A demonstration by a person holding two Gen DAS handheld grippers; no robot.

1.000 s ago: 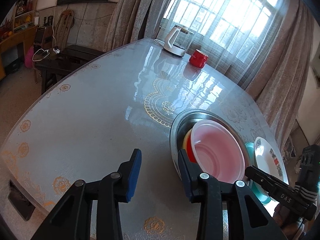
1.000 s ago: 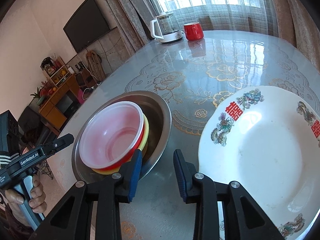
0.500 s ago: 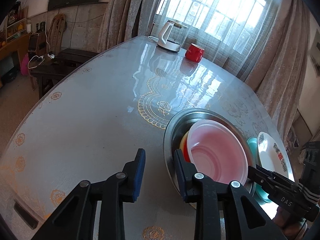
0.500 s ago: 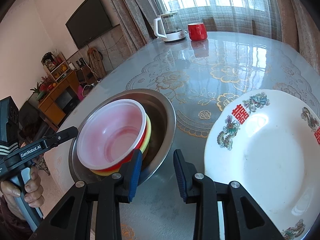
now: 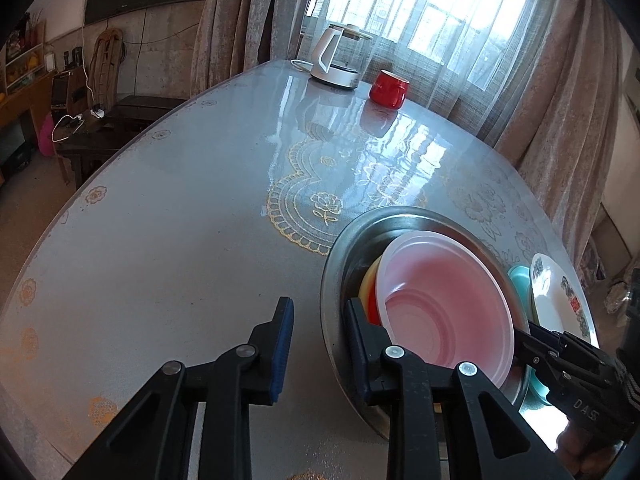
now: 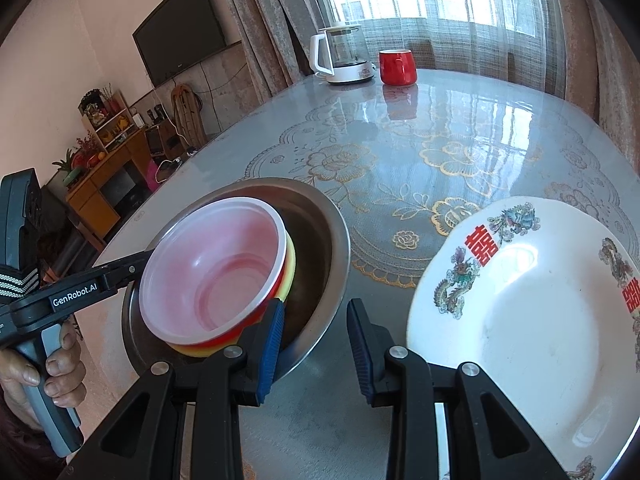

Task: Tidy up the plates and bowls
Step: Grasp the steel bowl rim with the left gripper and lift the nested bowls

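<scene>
A steel basin [image 5: 332,280] stands on the table and holds a translucent pink bowl [image 5: 440,312] nested in a red and a yellow bowl. My left gripper [image 5: 318,328] straddles the basin's near left rim, right finger inside, left finger outside. Its jaws are closing, and a gap still shows beside the left pad. My right gripper [image 6: 316,324] straddles the opposite rim of the basin [image 6: 336,256], pads apart from the metal. The pink bowl [image 6: 208,272] tilts toward it. A white plate [image 6: 520,320] with dragons and red characters lies to the right.
A teal dish [image 5: 520,280] lies under the white plate [image 5: 556,304]. A glass kettle [image 5: 336,60] and a red mug [image 5: 388,88] stand at the table's far edge by the curtained window. A hand [image 6: 52,364] grips the left tool's handle beyond the table's left edge.
The left gripper has moved in onto the basin's rim and its jaws have narrowed. The right gripper has stayed at the opposite rim with its jaws unchanged.
</scene>
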